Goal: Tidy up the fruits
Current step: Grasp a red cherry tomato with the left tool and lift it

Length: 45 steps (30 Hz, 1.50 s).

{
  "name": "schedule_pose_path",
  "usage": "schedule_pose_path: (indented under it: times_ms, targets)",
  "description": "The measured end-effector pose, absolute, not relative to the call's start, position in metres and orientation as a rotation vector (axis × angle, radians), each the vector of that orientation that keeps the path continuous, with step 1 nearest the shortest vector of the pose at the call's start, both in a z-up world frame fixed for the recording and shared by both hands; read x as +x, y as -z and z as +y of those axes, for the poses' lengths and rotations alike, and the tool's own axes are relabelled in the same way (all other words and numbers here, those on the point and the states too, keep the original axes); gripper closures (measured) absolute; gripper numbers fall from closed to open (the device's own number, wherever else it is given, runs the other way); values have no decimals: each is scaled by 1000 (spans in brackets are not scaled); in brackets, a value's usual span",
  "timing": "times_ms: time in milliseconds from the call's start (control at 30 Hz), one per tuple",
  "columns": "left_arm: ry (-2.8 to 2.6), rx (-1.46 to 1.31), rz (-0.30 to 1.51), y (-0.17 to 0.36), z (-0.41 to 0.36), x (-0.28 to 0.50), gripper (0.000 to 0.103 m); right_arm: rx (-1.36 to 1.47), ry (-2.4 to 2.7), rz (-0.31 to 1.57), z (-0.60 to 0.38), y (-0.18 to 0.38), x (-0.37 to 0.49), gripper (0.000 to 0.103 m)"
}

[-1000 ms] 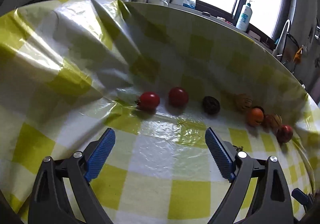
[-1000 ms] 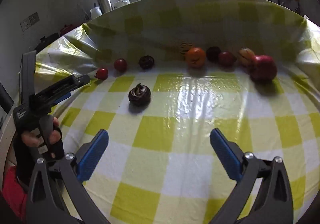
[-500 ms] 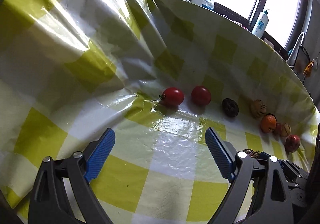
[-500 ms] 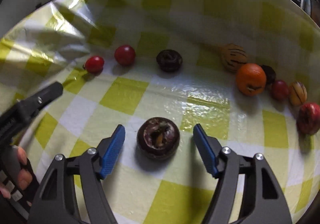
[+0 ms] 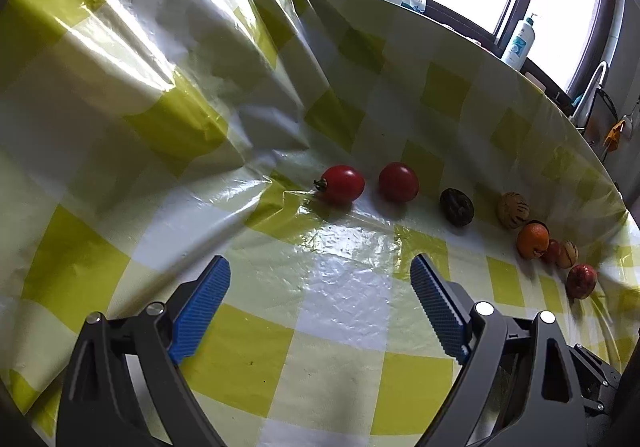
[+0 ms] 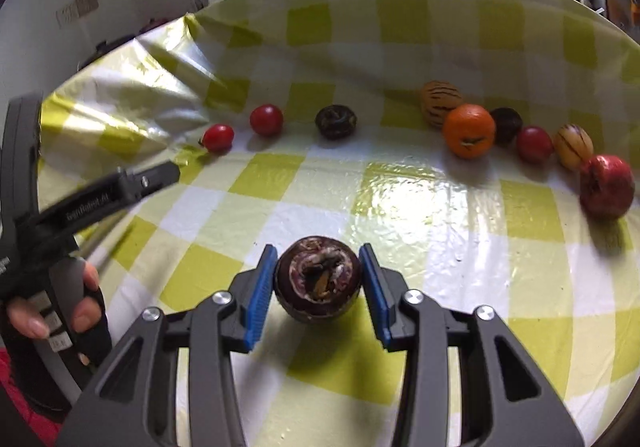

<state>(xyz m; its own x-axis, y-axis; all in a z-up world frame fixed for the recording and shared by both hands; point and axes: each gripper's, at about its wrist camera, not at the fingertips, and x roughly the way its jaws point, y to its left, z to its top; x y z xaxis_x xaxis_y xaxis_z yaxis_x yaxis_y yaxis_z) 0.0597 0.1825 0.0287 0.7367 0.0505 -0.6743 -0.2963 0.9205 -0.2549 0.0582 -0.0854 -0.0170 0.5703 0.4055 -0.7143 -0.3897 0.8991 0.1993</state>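
Blue ribbed fingers (image 6: 258, 287) of the right gripper (image 6: 318, 283) press both sides of a round, dark purple mangosteen (image 6: 317, 277), which rests on the glossy, crinkled yellow-and-white checked tablecloth (image 6: 400, 203) in front of a row of fruit along its raised back fold. Among that row are two smooth red tomatoes (image 5: 341, 184), a dimpled orange (image 6: 469, 131) and a striped yellowish fruit (image 6: 438, 100). Printed writing on the left gripper (image 5: 320, 303) is too blurred to read, and its fingers are spread wide over bare cloth, holding nothing.
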Motion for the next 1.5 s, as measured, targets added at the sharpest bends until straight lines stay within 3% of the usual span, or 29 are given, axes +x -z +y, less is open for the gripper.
schedule_pose_path:
  times_ms: [333,500,767,833,933,1500]
  targets:
    - [-100,-95,823,-33,165,117,15,111,-501,851,-100,15,63,61]
    - [-95,24,881,-21,170,161,41,165,-504,865,-106,20,66,61]
    - [-9,148,899,-15,168,180,41,148,-510,880,-102,21,66,61]
    - [28,143,894,-11,168,178,47,148,-512,883,-101,22,67,61]
    - [72,83,896,-11,171,177,73,156,-514,884,-102,22,67,61]
    - [75,-27,729,-47,107,44,72,239,-549,885,-112,25,71,61]
